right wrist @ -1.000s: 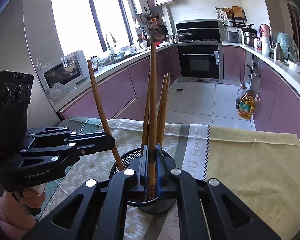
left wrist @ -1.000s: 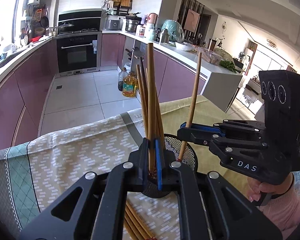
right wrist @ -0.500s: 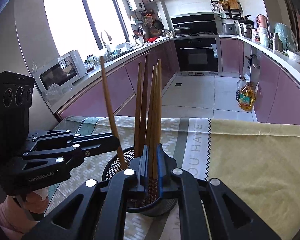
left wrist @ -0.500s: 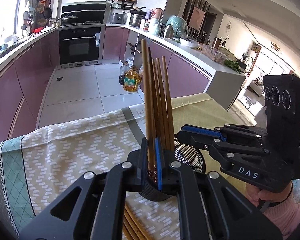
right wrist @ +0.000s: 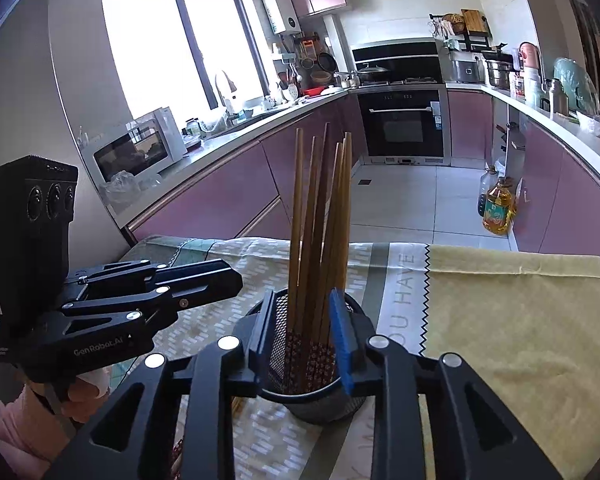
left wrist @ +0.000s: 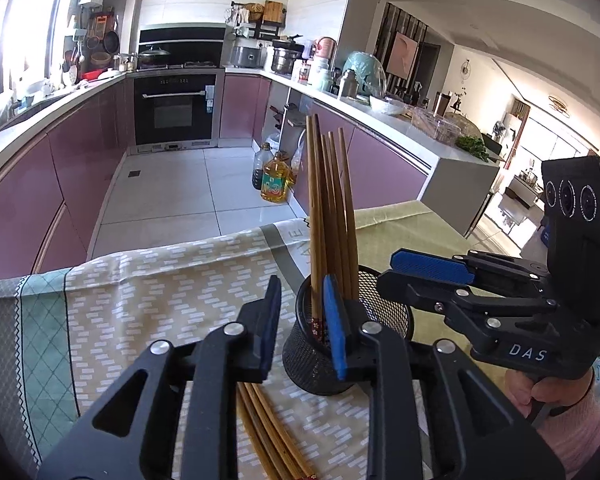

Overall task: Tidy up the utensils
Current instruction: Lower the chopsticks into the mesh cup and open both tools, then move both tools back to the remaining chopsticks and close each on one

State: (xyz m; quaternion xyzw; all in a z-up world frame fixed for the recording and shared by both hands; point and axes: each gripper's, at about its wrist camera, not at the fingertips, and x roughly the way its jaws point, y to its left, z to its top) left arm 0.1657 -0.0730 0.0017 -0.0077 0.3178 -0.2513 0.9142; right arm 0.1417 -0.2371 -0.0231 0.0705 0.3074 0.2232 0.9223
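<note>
Inside round mesh cup (left wrist: 316, 354), wooden chopsticks (left wrist: 332, 216).

Left hand-held gripper (left wrist: 302, 320) and right hand-held gripper (right wrist: 306, 330) — jaws just parted, gripping nothing.

Upright chopsticks (right wrist: 320, 240) in mesh cup (right wrist: 312, 400) block centre, cloth (right wrist: 512, 320) right side free

Brown chopsticks (right wrist: 320, 240) stand upright in a black mesh cup (right wrist: 278, 348) (right gripper's (right wrist: 304, 344) parted jaws flank them).
</note>
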